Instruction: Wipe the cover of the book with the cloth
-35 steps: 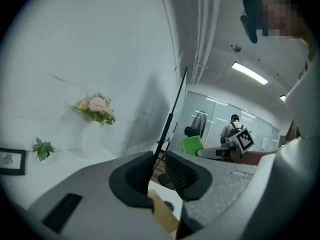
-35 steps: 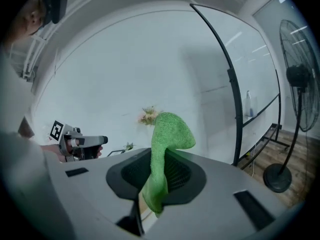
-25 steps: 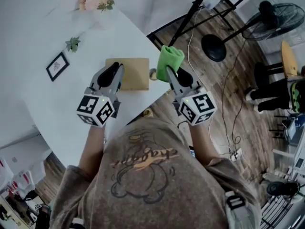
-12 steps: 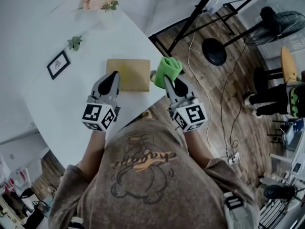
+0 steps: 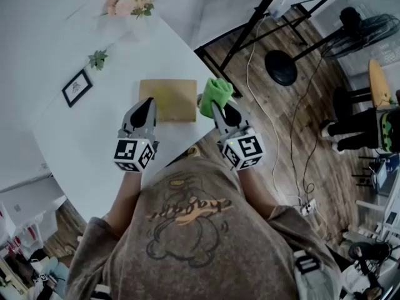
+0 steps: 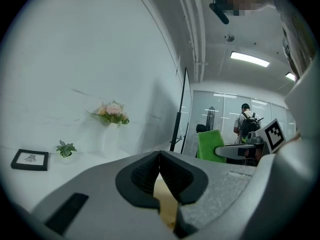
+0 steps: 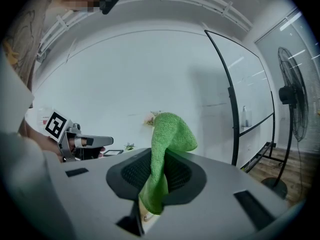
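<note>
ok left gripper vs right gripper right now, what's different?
The left gripper is shut on nothing; the right gripper is shut on the green cloth. In the head view the left gripper overlaps the book at its left part; the right gripper sits off its right edge. Both point away from the person.

Book (image 5: 167, 99) on table (image 5: 81, 136); cloth (image 5: 215, 94) right

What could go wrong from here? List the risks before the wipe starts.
The book lies close to the table's right edge; a sideways stroke might push it off. The left gripper is shut with nothing between its jaws, so it can only press on the book, which may slide. The cloth is pinched in the right gripper as a bunch standing past the jaws, so hard jaw tips might touch the cover first.
</note>
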Motion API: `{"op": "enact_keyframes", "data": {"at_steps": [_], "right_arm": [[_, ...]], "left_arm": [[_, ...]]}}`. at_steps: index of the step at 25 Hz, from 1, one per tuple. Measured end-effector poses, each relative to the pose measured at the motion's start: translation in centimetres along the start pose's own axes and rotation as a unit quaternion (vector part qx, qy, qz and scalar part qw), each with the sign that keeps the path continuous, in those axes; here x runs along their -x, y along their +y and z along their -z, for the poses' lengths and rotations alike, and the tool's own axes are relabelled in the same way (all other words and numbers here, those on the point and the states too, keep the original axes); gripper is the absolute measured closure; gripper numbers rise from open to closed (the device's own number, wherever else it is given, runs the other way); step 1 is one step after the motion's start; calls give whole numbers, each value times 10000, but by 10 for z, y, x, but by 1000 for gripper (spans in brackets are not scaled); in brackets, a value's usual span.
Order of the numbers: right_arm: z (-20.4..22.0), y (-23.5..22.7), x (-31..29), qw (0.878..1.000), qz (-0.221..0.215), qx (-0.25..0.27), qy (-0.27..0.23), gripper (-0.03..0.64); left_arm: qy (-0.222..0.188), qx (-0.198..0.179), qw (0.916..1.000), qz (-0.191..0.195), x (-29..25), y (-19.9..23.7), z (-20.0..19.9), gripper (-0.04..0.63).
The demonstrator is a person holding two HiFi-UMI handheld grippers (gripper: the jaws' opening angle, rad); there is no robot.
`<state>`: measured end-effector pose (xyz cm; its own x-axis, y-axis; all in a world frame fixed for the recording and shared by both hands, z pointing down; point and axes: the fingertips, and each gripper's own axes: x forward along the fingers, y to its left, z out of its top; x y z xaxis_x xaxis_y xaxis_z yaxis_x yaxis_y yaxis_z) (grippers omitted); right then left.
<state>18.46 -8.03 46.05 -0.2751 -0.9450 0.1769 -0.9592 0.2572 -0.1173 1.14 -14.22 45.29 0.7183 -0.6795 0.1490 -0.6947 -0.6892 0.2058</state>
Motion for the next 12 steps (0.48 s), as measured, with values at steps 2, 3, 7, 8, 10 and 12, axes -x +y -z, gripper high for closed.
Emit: {"op": "enact_keyframes", "data": {"at_steps": [2, 3, 7, 8, 10, 12], "right_arm": [[0, -1, -2, 10000, 9, 4, -2, 552], [0, -1, -2, 10000, 15, 14, 2, 552], [0, -6, -3, 10000, 83, 39, 19, 552], [0, -8, -3, 9999, 107, 40, 20, 552], [0, -10, -2, 9999, 145, 65, 35, 554], [-2, -10, -3, 9998, 171, 94, 54, 554]], "left_arm": [[-7, 29, 10000, -31, 0, 2, -1, 591], [-11, 52, 10000, -51, 0, 3, -1, 591], [-18, 87, 9999, -105, 1, 5, -3, 591], [-19, 81, 9999, -119, 2, 5, -3, 591], [-15, 67, 9999, -158, 3, 7, -3, 591], [-5, 58, 9998, -188, 4, 9, -2, 591]]}}
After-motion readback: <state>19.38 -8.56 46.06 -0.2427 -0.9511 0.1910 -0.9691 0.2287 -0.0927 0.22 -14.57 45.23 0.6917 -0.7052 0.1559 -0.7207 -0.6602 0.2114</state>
